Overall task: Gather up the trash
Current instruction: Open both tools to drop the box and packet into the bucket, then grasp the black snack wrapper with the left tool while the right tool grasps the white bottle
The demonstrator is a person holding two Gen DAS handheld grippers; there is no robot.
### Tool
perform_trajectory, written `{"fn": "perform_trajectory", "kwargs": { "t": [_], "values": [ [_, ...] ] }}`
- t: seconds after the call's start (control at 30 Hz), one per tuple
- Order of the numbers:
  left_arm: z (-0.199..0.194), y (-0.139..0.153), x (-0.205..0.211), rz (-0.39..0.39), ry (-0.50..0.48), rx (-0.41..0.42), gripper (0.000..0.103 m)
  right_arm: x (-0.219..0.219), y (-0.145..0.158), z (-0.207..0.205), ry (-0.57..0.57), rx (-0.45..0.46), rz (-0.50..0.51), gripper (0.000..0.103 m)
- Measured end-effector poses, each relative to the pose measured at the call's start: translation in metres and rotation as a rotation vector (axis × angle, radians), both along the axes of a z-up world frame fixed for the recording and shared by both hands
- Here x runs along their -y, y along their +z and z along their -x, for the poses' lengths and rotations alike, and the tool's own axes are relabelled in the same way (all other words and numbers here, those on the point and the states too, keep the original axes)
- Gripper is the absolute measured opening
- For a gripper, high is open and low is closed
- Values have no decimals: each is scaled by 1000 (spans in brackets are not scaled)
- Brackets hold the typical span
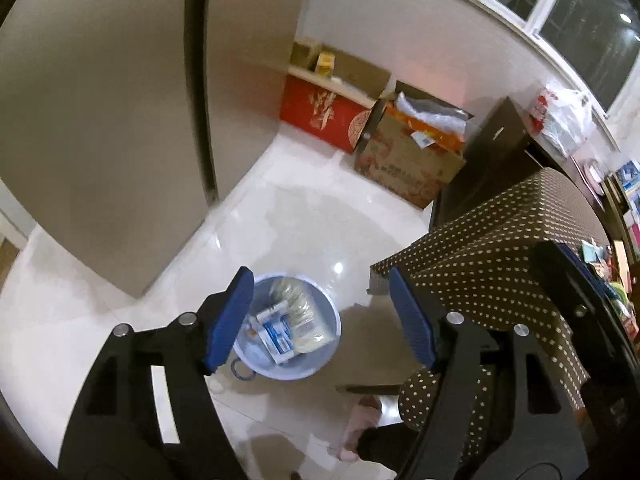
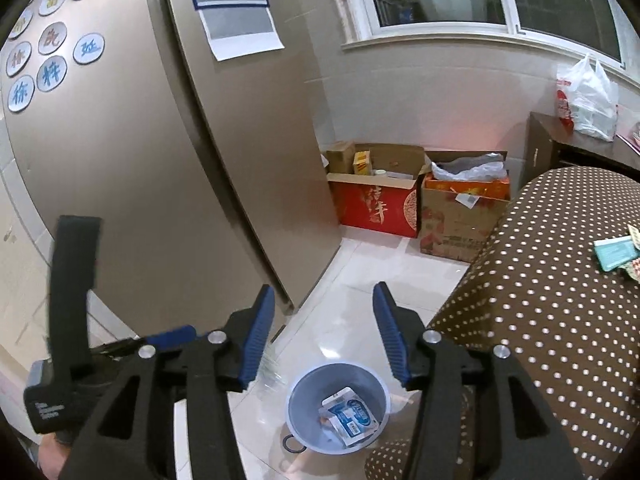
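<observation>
A light blue trash bin (image 1: 332, 322) stands on the white tile floor beside the table; it also shows in the right wrist view (image 2: 300, 400). Inside lie a blue and white packet (image 1: 276, 336) (image 2: 352, 420) and a clear wrapper (image 1: 300, 312). My left gripper (image 1: 322, 316) is open and empty, held above the bin. My right gripper (image 2: 324, 336) is open and empty, also above the bin. The left gripper body (image 2: 72, 320) shows at the left of the right wrist view.
A table with a brown polka-dot cloth (image 1: 500, 248) (image 2: 552, 300) is on the right, with paper items (image 2: 618, 254) on it. A refrigerator (image 2: 180, 160) stands left. Cardboard boxes (image 2: 400, 200) line the far wall. A white plastic bag (image 2: 588, 100) sits on a dark cabinet.
</observation>
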State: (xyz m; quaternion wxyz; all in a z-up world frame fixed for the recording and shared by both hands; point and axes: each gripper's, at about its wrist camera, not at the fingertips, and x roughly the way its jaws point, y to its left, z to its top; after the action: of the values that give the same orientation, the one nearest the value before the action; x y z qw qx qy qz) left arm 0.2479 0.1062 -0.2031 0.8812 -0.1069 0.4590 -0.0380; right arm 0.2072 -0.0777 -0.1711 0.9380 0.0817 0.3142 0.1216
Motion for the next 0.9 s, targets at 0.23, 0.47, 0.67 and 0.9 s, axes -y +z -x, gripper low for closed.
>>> {"fn": "perform_trajectory", "kwargs": {
  "t": [0.23, 0.47, 0.67, 0.9],
  "values": [
    [24, 34, 17, 4, -29, 52, 69, 26, 21, 25, -26, 32, -17, 51],
    [47, 64, 51, -11, -91, 111, 69, 62, 43, 59, -80, 63, -33, 52],
    [62, 79, 102, -25, -190, 133, 69, 116, 51, 93, -170, 70, -22, 54],
    [81, 75, 190, -37, -366, 122, 70, 200, 37, 129, -333, 38, 4, 54]
  ]
}}
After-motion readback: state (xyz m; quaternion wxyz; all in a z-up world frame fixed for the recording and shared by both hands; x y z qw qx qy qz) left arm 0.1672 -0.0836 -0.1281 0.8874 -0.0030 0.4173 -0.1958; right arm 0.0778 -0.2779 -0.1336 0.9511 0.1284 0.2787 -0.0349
